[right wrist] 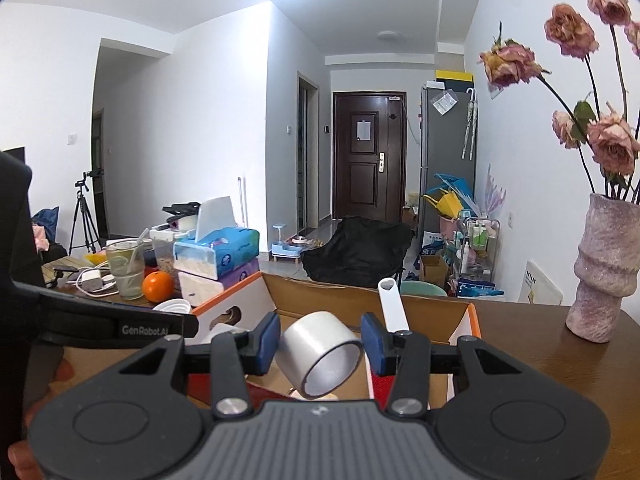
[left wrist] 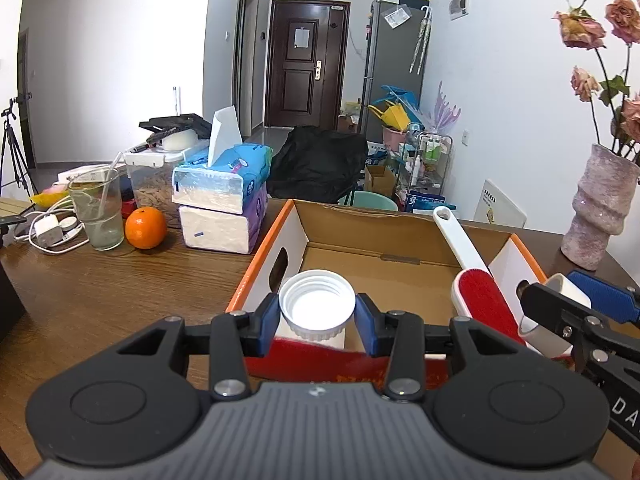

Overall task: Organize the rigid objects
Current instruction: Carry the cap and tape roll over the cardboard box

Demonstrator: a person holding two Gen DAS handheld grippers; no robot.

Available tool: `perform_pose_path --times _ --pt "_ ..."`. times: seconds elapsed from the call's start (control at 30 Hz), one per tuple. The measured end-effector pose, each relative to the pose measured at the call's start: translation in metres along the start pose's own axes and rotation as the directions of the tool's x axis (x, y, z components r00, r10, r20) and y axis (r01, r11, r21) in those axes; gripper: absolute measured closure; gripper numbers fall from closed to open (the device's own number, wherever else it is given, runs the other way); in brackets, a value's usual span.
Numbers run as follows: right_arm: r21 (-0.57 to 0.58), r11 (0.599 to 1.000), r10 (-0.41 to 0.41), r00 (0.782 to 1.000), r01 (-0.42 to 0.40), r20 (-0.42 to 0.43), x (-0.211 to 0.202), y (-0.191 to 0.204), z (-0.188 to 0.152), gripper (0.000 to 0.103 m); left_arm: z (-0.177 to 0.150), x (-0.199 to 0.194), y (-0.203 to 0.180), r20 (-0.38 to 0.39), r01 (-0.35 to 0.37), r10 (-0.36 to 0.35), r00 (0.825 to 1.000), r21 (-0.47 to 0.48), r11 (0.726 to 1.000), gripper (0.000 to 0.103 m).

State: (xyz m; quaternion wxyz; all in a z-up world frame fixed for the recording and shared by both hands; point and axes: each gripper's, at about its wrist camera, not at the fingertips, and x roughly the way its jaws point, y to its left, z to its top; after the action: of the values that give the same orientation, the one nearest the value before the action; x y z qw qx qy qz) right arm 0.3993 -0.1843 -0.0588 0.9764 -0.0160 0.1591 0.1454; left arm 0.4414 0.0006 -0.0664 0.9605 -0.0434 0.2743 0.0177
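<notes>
Far left on the wooden worktop (left wrist: pixel 100 280): tangle of white charger and cables (left wrist: pixel 50 232), then a glass (left wrist: pixel 98 212) with a straw and some pale liquid in the bottom. Orange (left wrist: pixel 146 227) sitting just beside the glass. Behind those, a clear plastic tub (left wrist: pixel 154 188) with something brownish inside, can't tell what. Next over, tissue packs (left wrist: pixel 224 208) stacked up, blue one on top with a sheet sticking out, white one at the bottom.

Middle: open cardboard box (left wrist: pixel 280 236) with orange edges and white sides, hand-hole cutouts in both end walls. Floor of it mostly bare brown card from this angle. Inside, leaning against the right end, a lint brush (left wrist: pixel 480 292) with a red pad and white handle, handle poking up past the back rim.

Left gripper (left wrist: pixel 316 316) hovering over the near edge of the box, jaws clamped on a white screw cap (left wrist: pixel 318 300), open side up, blue pads pressing on both sides. Looks like a white container under the cap but mostly hidden.

Right gripper (right wrist: pixel 320 346) also over the box, jaws clamped on a silver tape roll (right wrist: pixel 320 356), roll tilted with its hollow core facing the camera. From the left wrist view it shows up at the right end of the box.

Far right on the worktop: pinkish ribbed vase (right wrist: pixel 604 272) holding dried pink roses (right wrist: pixel 516 62), well apart from the box.
</notes>
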Motion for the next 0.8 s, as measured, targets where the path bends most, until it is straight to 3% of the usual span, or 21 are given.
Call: perform_pose_path --times 0.8 --pt "0.079 0.995 -0.051 0.997 0.056 -0.064 0.084 -0.041 -0.003 0.059 0.017 0.094 -0.026 -0.083 0.010 -0.006 0.996 0.046 0.999 0.061"
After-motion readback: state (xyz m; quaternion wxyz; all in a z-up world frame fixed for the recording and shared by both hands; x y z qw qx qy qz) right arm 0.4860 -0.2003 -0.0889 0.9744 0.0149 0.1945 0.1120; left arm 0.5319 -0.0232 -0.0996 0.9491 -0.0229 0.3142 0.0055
